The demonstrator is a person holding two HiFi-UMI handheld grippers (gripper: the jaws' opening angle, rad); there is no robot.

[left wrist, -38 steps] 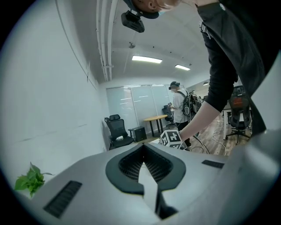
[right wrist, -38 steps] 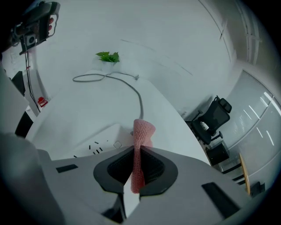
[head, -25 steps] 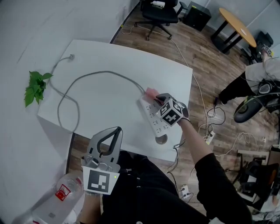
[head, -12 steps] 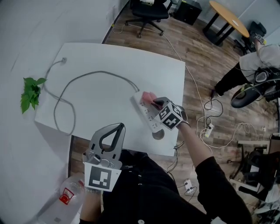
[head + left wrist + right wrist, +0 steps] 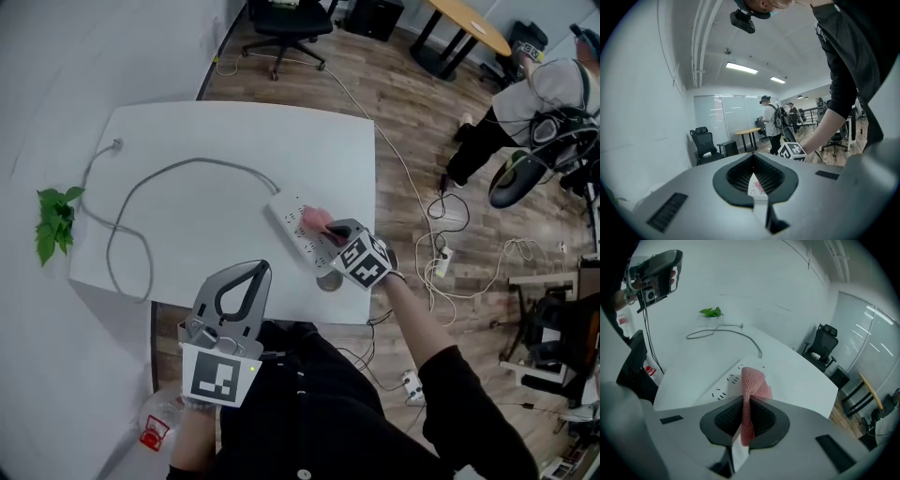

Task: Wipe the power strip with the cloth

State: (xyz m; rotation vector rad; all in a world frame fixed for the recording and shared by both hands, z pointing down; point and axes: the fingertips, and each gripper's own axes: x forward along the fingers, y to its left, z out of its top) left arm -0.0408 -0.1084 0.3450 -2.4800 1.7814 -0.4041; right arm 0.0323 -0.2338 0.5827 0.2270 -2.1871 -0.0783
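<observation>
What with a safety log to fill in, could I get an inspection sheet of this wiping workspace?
Surface: white table, no stains seen.
Job's things: white power strip lies near the front edge; pink cloth rests on it.
Clutter: nothing seen on the table; plastic bottle low at the person's left.
Tongs: right tongs shut on the cloth; left tongs shut, empty, off the table's near edge.
Cables: grey cord loops from the strip across the table; white cables trail on the floor.
Surroundings: wood floor, office chair, green sprig, another person.
</observation>
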